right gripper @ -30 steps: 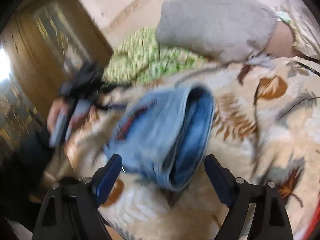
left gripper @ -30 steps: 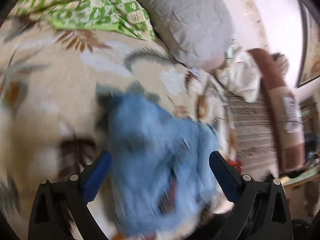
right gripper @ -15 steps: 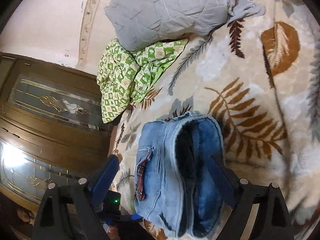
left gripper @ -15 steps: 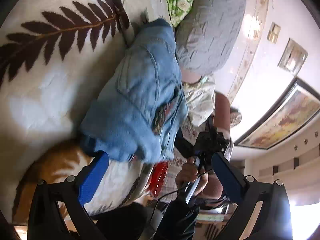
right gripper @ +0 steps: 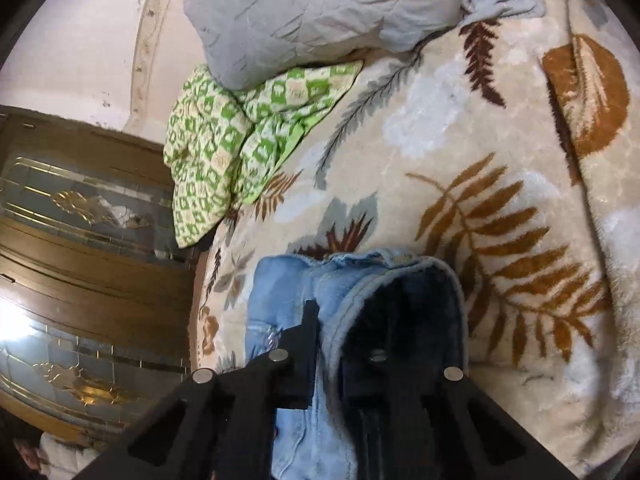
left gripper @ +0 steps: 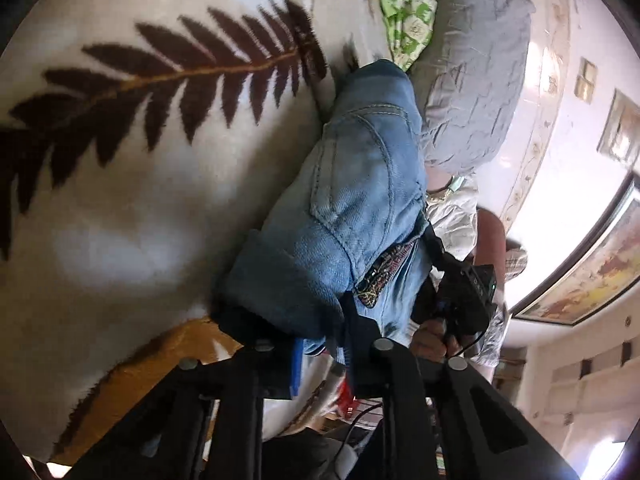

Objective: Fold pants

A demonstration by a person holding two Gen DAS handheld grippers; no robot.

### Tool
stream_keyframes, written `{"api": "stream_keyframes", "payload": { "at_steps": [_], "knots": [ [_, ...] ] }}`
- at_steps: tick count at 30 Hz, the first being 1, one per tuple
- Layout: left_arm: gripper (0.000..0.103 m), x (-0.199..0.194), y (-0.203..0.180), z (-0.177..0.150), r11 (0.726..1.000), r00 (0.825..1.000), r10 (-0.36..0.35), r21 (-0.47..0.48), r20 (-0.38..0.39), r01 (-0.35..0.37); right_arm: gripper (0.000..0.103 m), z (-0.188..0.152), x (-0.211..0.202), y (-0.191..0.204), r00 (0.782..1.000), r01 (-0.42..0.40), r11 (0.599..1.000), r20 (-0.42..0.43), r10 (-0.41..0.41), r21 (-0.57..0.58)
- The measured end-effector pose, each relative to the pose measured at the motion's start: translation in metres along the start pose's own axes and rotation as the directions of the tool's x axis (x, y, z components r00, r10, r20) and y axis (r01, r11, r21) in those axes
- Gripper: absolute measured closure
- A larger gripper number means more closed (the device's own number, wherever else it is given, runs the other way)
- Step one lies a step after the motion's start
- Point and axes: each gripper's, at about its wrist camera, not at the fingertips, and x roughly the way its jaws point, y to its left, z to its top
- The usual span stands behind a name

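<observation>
Light-blue denim pants (left gripper: pixel 360 200) (folded into a thick bundle) lie on the leaf-patterned blanket (left gripper: pixel 160 160).

The jeans (left gripper: pixel 360 208) I handled were soft, faded denim with raised seams. Under them my blanket (right gripper: pixel 460 152) looked plush and fuzzy. Beyond the jeans, the pillow (right gripper: pixel 312 8) was crinkled matt cloth; the door (right gripper: pixel 80 248) beside it was glossy wood and patterned glass.
</observation>
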Motion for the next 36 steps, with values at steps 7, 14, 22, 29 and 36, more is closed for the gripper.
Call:
{"api": "stream_keyframes", "payload": {
  "at_steps": [7, 14, 22, 29, 36],
  "knots": [
    [0.094, -0.005, 0.004, -0.002, 0.995, 0.996, 0.075, 0.061, 0.048, -0.078, 0.097, -0.005, 0.005, -0.047, 1.000, 0.007, 0.997, -0.010, -0.006, 0.075],
    [0.053, -0.015, -0.021, -0.014, 0.983, 0.992, 0.073, 0.161, 0.102, -0.089, 0.064, -0.013, -0.020, -0.023, 1.000, -0.008, 1.000, 0.029, 0.007, 0.029],
    [0.010, -0.043, -0.115, -0.089, 0.563, 0.795, 0.251, 0.585, 0.552, -0.584, 0.011, -0.080, -0.109, 0.019, 0.948, 0.164, 0.971, 0.299, -0.107, -0.175],
    [0.001, -0.025, -0.131, -0.108, 0.212, 0.550, 0.285, 0.508, 0.785, -0.835, 0.011, -0.136, -0.114, 0.047, 0.876, 0.402, 0.876, 0.391, -0.282, -0.268],
    [0.000, -0.022, -0.128, -0.105, 0.220, 0.515, 0.314, 0.467, 0.797, -0.856, 0.011, -0.167, -0.085, 0.063, 0.878, 0.455, 0.787, 0.357, -0.318, -0.417]
  ]
}}
